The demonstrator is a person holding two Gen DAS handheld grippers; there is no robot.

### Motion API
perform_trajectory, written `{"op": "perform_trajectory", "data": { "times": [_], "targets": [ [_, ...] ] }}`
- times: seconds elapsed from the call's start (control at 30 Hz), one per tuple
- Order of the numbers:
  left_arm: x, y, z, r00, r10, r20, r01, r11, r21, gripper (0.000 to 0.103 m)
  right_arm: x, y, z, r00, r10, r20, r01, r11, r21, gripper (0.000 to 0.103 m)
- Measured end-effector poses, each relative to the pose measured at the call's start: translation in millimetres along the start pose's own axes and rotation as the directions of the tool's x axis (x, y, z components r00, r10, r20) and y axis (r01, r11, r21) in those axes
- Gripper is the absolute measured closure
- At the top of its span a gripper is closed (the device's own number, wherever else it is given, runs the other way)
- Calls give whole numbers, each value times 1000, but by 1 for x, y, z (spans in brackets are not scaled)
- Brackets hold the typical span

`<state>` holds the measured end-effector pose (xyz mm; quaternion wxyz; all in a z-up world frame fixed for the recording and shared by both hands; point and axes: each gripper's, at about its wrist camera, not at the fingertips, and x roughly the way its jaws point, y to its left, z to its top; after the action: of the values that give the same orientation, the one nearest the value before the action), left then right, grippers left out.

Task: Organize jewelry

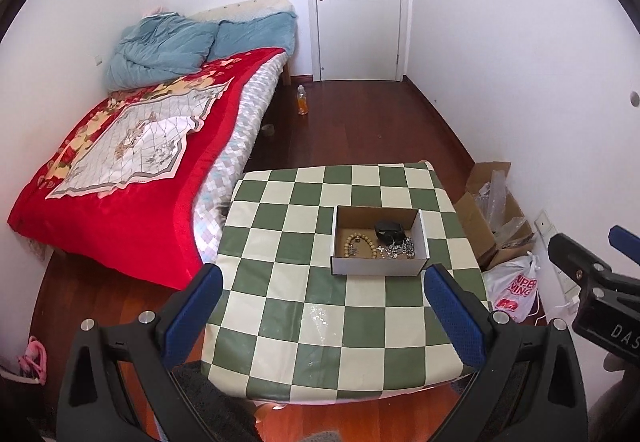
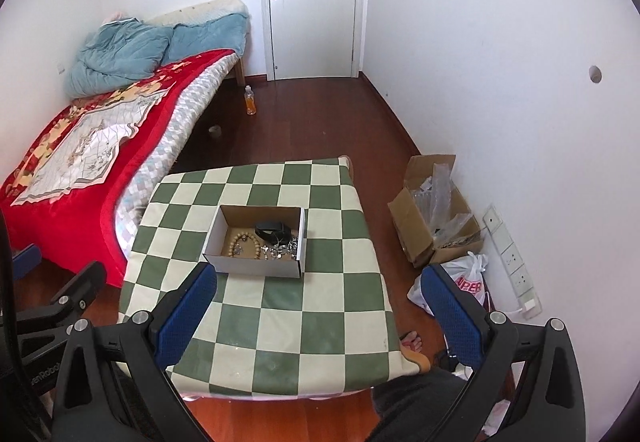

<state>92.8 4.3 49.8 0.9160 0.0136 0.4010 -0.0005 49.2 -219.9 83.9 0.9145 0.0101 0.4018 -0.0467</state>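
Both the left gripper (image 1: 322, 288) and the right gripper (image 2: 318, 296) hang with jaws wide apart and empty, above the near edge of the checkered table (image 1: 320, 326). The white box (image 2: 256, 266) at the table's middle holds a bead bracelet (image 2: 240, 244), a dark item, perhaps a watch (image 2: 272, 230), and tangled silver chains (image 2: 282, 248). Sorting seems not begun; next, one gripper must reach forward into the box.

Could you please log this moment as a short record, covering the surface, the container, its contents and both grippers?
surface: checkered table, green and cream squares
container: white cardboard box, open top, on the table
contents: wooden bead bracelet at the left, black item toward the back, silver chain jewelry at the right
left gripper: open, holding nothing, short of the box
right gripper: open, holding nothing, short of the box
beside table: bed with red blanket
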Motion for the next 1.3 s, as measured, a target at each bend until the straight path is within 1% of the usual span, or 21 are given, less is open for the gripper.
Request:
{"op": "perform_trajectory", "data": {
  "times": [0.2, 0.63, 0.87, 1.03, 1.3],
  "targets": [
    [-1, 4, 13, 1000, 5, -20, -6, 999, -37, 0, -7, 0, 15, 1000, 19, -12, -19, 1000, -5, 0],
    [8, 5, 28, 999, 34, -24, -35, 998, -51, 0, 7, 7, 36, 1000, -12, -22, 11, 999, -44, 0],
    [12, 4, 27, 998, 55, -21, -56, 997, -45, 0, 16, 8, 39, 999, -12, -30, 10, 999, -49, 0],
    [13, 4, 27, 999, 47, -20, -48, 998, -47, 0, 22, 12, 40, 999, 3, -41, -5, 999, -53, 0],
    [13, 5, 28, 999, 46, -22, -47, 998, -47, 0, 25, 13, 39, 999, 4, -40, -6, 998, -56, 0]
  ]
}}
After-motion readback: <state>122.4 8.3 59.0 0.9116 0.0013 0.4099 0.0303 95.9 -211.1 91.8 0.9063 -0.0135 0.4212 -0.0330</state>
